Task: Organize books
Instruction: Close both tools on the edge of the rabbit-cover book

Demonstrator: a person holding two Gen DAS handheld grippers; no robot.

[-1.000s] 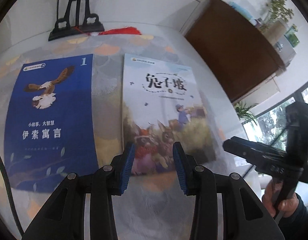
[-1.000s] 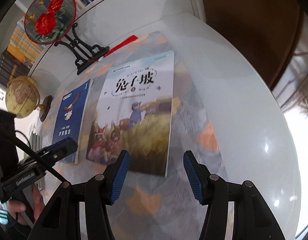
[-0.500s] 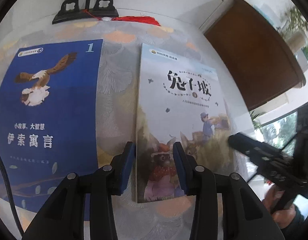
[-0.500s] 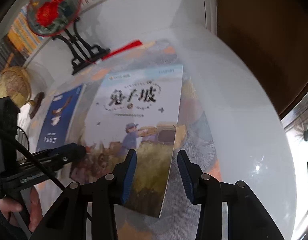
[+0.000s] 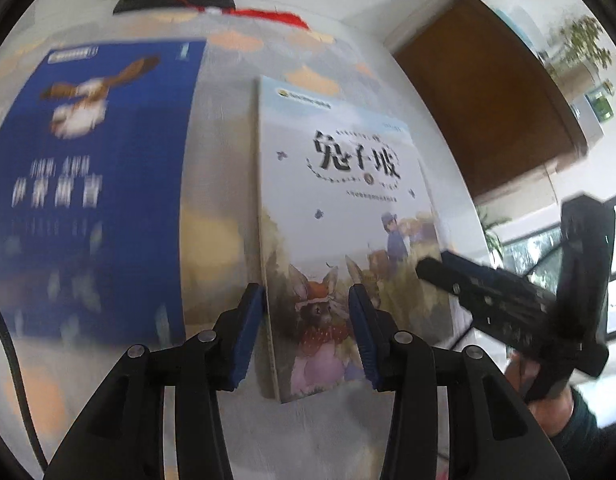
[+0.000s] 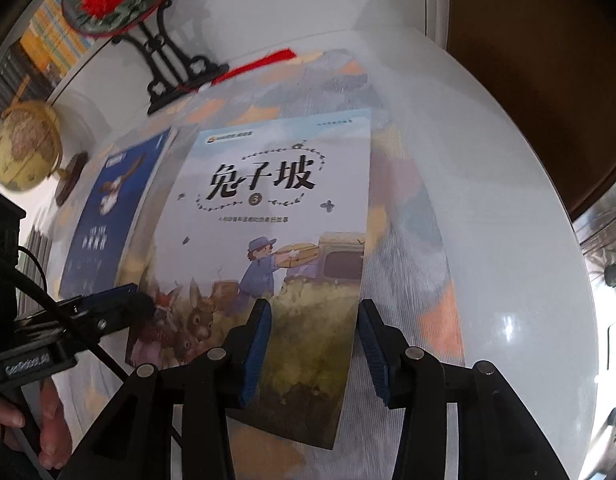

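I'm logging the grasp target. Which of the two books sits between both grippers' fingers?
The pale rabbit book, titled 兔子坡, on the right. The blue eagle book lies apart to its left, outside both grippers' fingers.

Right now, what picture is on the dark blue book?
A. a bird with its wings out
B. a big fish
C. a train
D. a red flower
A: the blue book lying left of the rabbit book shows a brown and white bird flying with spread wings near the top of its cover.
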